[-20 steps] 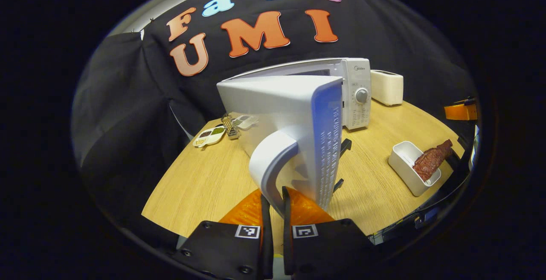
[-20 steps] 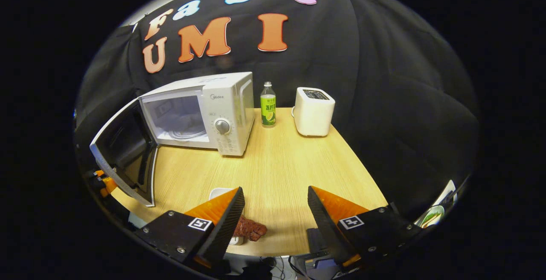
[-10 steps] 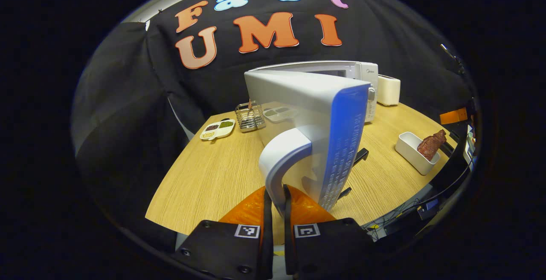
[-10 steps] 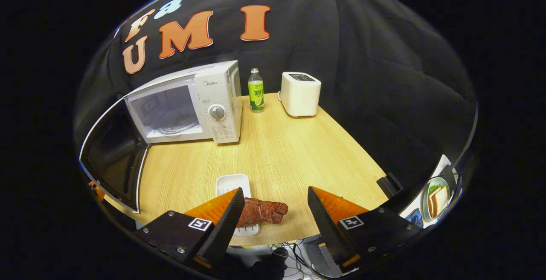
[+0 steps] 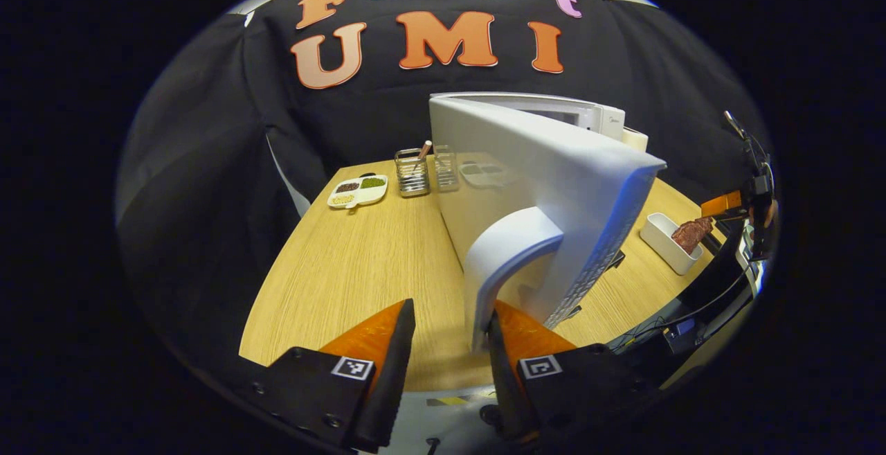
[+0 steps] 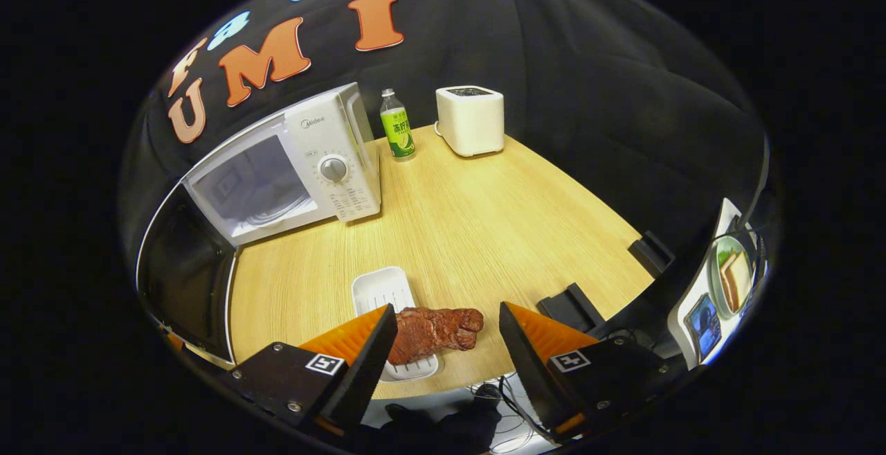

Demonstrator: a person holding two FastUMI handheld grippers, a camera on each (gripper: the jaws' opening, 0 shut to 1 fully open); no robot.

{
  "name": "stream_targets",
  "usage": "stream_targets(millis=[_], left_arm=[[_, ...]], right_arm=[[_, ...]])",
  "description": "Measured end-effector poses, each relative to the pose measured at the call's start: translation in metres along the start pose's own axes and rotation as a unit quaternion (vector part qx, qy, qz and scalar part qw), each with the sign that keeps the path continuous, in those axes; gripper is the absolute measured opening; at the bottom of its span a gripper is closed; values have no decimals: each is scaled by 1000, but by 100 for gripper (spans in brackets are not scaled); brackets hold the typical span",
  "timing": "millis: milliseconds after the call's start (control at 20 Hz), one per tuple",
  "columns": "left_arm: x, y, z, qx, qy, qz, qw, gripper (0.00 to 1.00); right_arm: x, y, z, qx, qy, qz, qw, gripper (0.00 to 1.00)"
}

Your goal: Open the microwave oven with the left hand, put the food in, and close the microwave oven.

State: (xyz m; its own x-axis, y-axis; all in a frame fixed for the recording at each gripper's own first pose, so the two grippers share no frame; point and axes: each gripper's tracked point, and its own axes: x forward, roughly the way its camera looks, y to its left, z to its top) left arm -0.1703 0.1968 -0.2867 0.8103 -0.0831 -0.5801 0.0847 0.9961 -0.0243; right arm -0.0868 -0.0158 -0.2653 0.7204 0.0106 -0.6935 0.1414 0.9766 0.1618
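Our left claw (image 5: 446,334) is spread around the handle (image 5: 509,254) of the swung-open microwave door (image 5: 547,178). Our right claw (image 6: 446,334) gapes above the meat (image 6: 432,329) lying across its white tray (image 6: 382,289) on the desk (image 6: 484,226).

**Left gripper lets go of handle; door swung wider**

Left gripper (image 5: 446,341): 1 s ago and 0.5 s ago its fingers were clamped on the curved white door handle (image 5: 509,254); now they're spread apart, handle standing between them w/ a gap on the left side.

White microwave door (image 5: 554,185) has swung further open over the sec.

Right gripper (image 6: 446,344), fingers apart throughout, has come in over the reddish-brown chunk of meat (image 6: 432,328) in the white rectangular plastic tray (image 6: 381,289); meat was half hidden at the view's bottom edge 1 s ago, now lies between the fingers.
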Motion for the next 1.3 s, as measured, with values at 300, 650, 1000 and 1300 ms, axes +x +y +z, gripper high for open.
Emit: stream_targets(millis=[300,650,1000,1300], left_arm=[[-22,41,-1,31,-6,48,998,90],[-34,78,0,11,-4,98,995,100],[-41,98,5,-16,-10,127,992,98],[-45,101,6,-27,-12,136,990,99]], right_arm=[[15,-2,-9,59,22,2,998,87],[20,-4,-11,153,41,30,987,49],[22,4,-26,252,73,69,962,49],[21,18,-21,304,60,102,945,40]])
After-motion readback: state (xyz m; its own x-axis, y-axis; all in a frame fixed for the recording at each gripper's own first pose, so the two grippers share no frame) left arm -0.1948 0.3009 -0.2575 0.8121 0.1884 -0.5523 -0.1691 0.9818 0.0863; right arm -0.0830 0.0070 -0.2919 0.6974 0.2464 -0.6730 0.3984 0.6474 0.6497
